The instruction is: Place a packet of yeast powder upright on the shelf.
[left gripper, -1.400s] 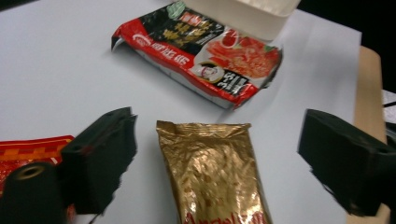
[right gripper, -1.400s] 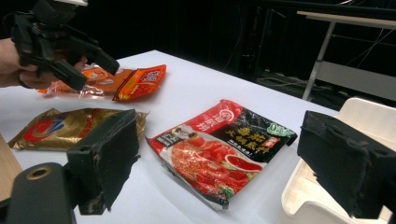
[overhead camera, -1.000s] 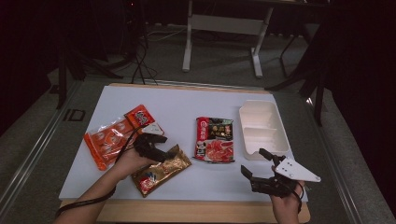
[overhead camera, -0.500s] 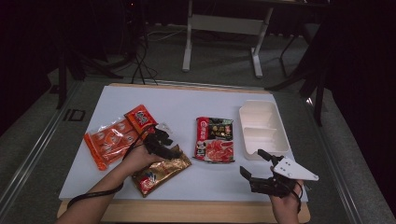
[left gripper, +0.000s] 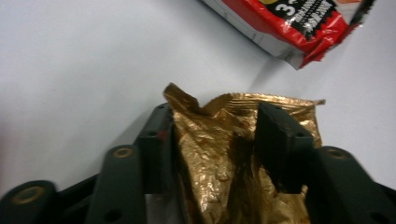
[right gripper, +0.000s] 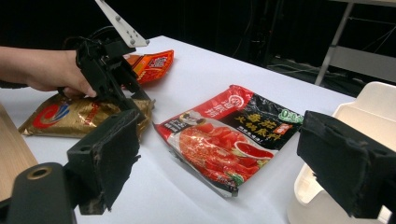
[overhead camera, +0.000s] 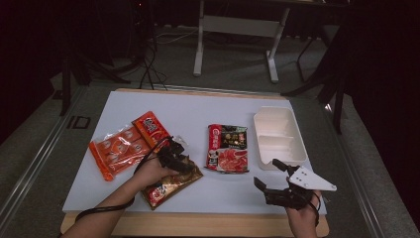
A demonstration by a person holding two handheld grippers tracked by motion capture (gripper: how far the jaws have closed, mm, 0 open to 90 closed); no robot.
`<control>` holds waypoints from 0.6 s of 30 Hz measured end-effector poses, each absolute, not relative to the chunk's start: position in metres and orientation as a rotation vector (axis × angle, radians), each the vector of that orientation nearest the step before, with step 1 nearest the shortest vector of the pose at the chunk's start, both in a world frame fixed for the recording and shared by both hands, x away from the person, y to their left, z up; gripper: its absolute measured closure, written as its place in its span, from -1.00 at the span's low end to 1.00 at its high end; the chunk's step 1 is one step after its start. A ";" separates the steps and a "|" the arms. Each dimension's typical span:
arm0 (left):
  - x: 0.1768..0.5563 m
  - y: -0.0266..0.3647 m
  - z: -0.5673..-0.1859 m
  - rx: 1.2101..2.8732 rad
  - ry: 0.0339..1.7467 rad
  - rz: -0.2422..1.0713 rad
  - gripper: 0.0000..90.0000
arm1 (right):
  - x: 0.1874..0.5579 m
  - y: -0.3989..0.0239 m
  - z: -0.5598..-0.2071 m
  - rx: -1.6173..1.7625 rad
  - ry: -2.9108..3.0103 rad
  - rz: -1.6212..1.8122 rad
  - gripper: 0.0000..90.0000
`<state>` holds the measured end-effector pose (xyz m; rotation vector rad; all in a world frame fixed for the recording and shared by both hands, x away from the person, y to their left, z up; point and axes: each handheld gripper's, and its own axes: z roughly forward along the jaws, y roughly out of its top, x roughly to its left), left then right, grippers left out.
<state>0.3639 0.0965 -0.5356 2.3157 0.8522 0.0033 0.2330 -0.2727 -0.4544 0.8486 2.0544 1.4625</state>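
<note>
Now gold pouch (left gripper: 224, 154) edge between left claw (left gripper: 215, 140) jaws, closing

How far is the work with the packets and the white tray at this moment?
Nothing looks packed yet: the white tray holds no packet. In hand: the left hand-held gripper has the gold packet's end between its jaws, which have just been closing. The right hand-held gripper waits open near the tray. Left: the gold packet, the red and black packet and the orange packets lie on the table.

White table (overhead camera: 208, 106) bears gold packet (overhead camera: 171, 184), two red packets, orange packet, tray.
</note>
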 end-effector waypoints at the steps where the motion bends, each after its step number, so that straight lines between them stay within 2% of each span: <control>1: 0.362 0.095 -0.535 2.331 0.843 0.035 0.26 | 0.233 -0.273 -0.454 0.848 2.054 1.463 -0.73; 7: 0.356 0.085 -0.532 2.401 0.812 0.100 0.61 | 0.233 -0.272 -0.455 0.844 2.061 1.457 -0.72; 9: 0.354 0.084 -0.531 2.404 0.807 0.106 0.82 | 0.233 -0.272 -0.454 0.842 2.061 1.457 -0.72; 18: 0.345 0.091 -0.520 2.340 0.817 0.095 0.93 | 0.233 -0.272 -0.454 0.808 2.070 1.452 -0.69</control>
